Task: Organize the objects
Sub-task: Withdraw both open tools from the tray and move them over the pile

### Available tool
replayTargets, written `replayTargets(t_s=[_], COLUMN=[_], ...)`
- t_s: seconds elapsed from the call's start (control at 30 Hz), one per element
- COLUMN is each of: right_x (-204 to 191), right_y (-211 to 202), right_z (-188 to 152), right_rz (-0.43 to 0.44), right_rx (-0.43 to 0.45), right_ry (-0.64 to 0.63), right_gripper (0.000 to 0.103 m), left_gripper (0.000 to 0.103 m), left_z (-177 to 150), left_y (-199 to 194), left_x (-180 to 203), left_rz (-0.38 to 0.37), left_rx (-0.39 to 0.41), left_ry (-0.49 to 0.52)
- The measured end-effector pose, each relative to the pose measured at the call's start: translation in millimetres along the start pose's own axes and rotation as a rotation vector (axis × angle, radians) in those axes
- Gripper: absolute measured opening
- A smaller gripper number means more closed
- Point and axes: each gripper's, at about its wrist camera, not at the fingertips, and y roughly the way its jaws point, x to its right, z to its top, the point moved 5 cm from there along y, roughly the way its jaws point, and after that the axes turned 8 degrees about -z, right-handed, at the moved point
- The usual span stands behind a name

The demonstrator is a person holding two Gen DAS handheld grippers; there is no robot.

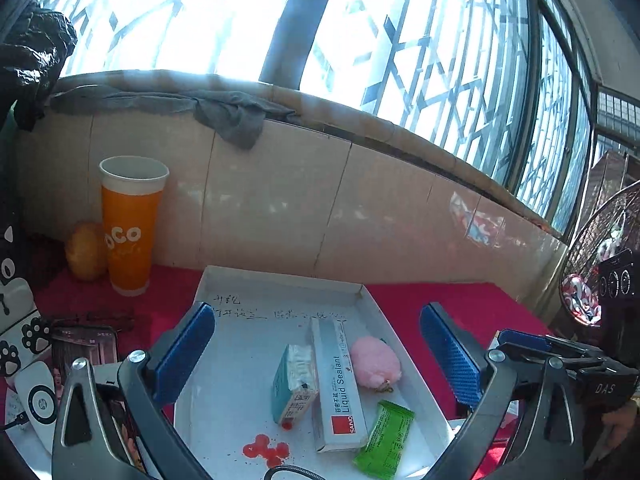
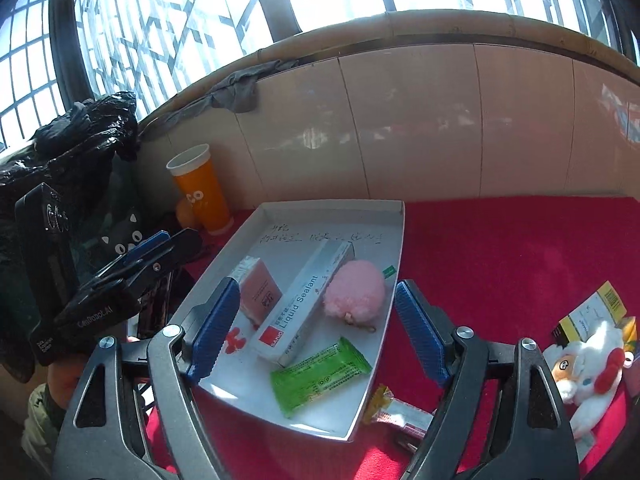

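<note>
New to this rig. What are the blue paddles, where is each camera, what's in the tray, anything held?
No robot: a person carries two handheld grippers, each with a fisheye camera looking along its blue fingers. Left gripper and right gripper are both open and empty. Each also shows in the other's view. On the red cloth sits a white tray holding a Liquid Sealant box, small carton, pink pompom and green sachet. An orange cup stands behind; a plush toy lies outside.

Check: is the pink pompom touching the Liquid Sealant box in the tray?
Touching. In the right wrist view the pink pompom presses against the long side of the Liquid Sealant box, no tray floor visible between them.
</note>
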Motion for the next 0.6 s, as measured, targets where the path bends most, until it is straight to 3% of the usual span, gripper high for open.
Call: replayTargets(t_s=[0.17, 0.33, 0.43, 0.6], right_x=[8.4, 11.1, 12.5, 18.7], right_y=[-8.2, -4.2, 0.3, 6.7], right_z=[-8.8, -21.9, -30.1, -37.3], right_rz=[0.008, 0.011, 0.003, -0.013], right_rx=[-0.008, -0.043, -0.064, -0.087], right_ry=[0.023, 0.035, 0.019, 0.013], right_gripper=[0.081, 0.081, 0.081, 0.081], left_gripper=[0.103, 0.103, 0.103, 0.103], left_z=[33.6, 45.8, 45.4, 32.8], left_y=[-47.8, -53.9, -40.8, -7.2], left_x=[-48.7, -100.3, -113.2, -116.8], left_rz=[-0.038, -0.207, -0.296, -0.356], left_rx=[0.099, 0.147, 0.147, 0.072], left_ry=[0.042, -0.085, -0.125, -0.099])
